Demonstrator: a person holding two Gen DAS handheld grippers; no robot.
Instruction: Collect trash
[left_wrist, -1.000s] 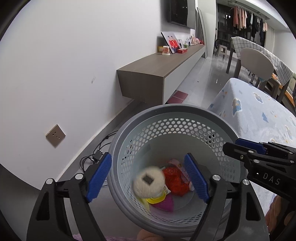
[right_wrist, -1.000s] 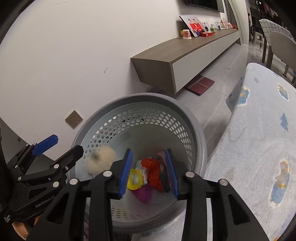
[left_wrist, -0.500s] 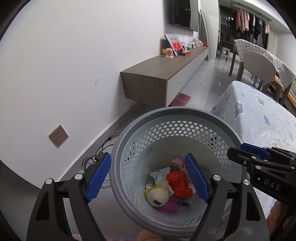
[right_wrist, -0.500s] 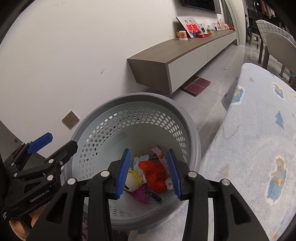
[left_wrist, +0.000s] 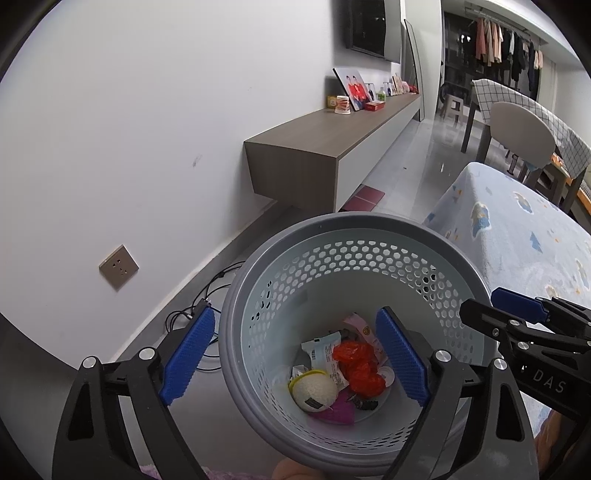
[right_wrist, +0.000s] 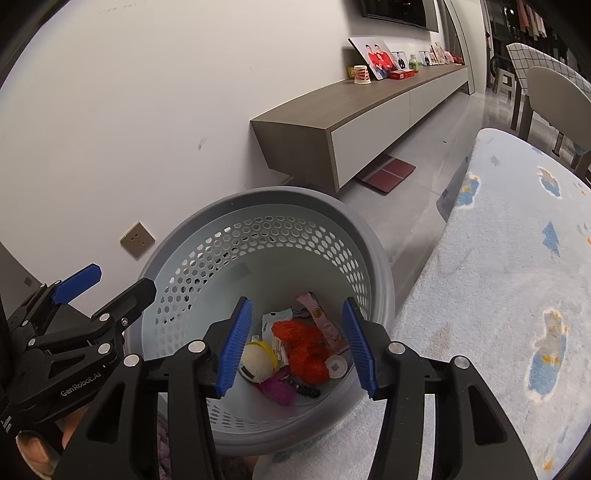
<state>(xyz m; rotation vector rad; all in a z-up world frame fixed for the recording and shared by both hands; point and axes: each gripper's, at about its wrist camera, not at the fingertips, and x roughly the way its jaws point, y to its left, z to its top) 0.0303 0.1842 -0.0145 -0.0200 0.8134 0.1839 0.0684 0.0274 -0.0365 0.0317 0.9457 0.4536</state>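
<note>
Since both sets of fingers hang released and empty over the basket (left_wrist: 332, 236), the drop looks done, and the sound move is to lift clear without knocking the rim before seeking more trash. Left gripper (left_wrist: 295, 354) spreads wide, its left pad outside the wall; right gripper (right_wrist: 295, 343) frames the basket floor. Trash lies at the bottom: a white ball (left_wrist: 314, 389), a red wrapper (right_wrist: 303, 350) to its right, well below all fingertips.
</note>
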